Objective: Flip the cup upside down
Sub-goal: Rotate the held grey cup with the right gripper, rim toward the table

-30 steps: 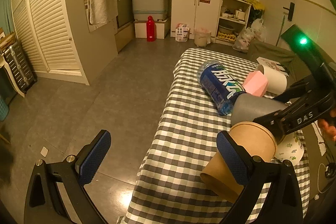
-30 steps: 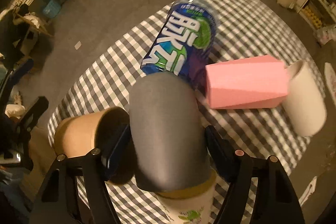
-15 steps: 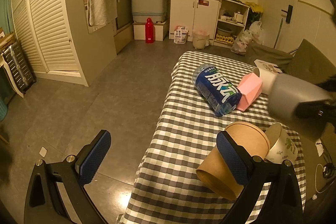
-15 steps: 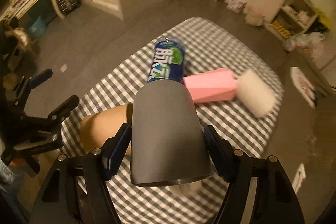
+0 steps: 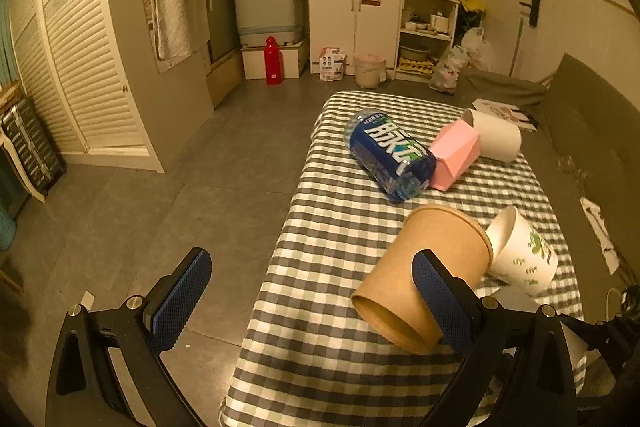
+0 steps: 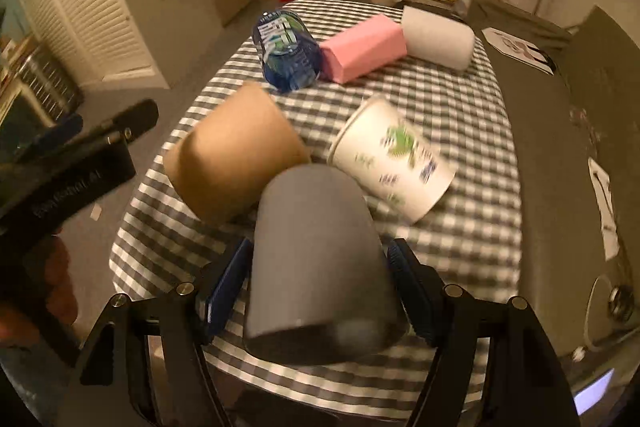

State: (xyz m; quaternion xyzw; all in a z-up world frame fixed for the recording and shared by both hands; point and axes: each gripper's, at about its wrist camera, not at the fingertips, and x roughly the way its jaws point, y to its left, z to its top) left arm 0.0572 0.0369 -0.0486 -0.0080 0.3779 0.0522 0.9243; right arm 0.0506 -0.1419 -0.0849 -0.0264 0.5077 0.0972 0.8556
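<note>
Both grippers near table (image 6: 460, 99) edge: right gripper (image 6: 320, 291) clamps grey cup (image 6: 316, 251); left gripper (image 5: 308, 299) spread, empty.

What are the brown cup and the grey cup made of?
The brown cup looks like kraft paper: dull, tan, with a thin rolled rim. The grey cup, clamped in the right gripper, has a smooth matte wall; it could be plastic or glazed ceramic, and the blur leaves that open.

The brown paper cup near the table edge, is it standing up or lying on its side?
Lying on its side. The brown paper cup rests lengthwise on the checkered tablecloth, its round ends facing sideways.
</note>
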